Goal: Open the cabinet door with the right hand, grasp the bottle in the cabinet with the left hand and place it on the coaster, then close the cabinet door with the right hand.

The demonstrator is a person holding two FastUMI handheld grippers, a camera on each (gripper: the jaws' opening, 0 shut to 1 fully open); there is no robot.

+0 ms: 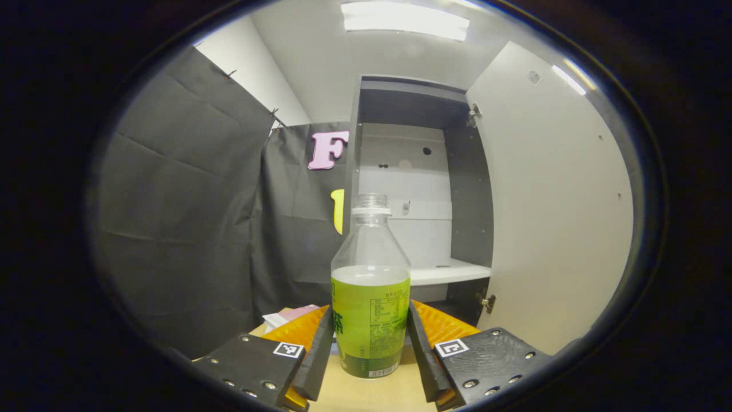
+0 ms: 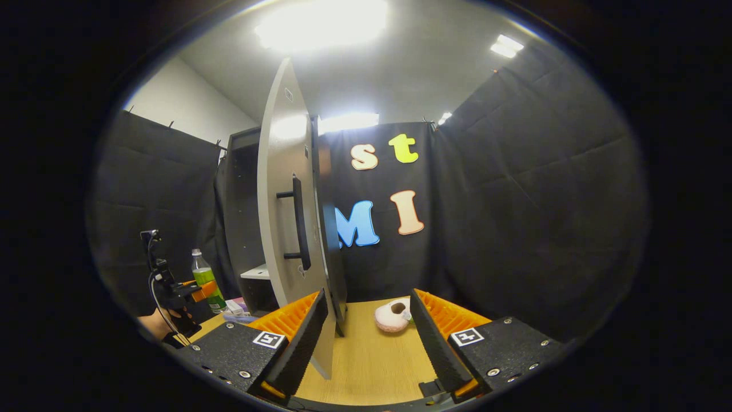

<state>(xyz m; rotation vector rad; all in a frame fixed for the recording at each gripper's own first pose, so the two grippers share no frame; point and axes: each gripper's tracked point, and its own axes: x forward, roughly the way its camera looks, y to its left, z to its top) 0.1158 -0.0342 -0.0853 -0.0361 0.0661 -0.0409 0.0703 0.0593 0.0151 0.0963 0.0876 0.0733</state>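
Writing: the bottle carries a green label with dark characters and a panel of fine print, too small to read; each gripper body bears a square black-and-white marker.
Bottle: clear plastic, uncapped at its threaded neck, green liquid reaching about the top of the label; it stands upright at lower centre of the left gripper view. In the right gripper view it appears small at lower left.
Left gripper: its fingers sit on either side of the bottle's lower body, right against the label, clasping it. In the right gripper view it shows at lower left, held by a hand, with the bottle between its fingers.
Right gripper: released, jaws spread wide with nothing between them but bare tabletop.
Cabinet: dark-sided with a pale back and a white shelf, at centre of the left gripper view.
Cabinet door: swung open, seen nearly edge-on at centre left of the right gripper view, with a black bar handle; its pale inner face takes the right of the left gripper view.
Coaster: I cannot tell whether the bottle stands on it.
Tabletop: light wood grain.
Other things: a pale round object lies on the tabletop beyond the right gripper; pink and white flat items lie left of the bottle.
Room: black cloth walls, white ceiling with bright light panels.
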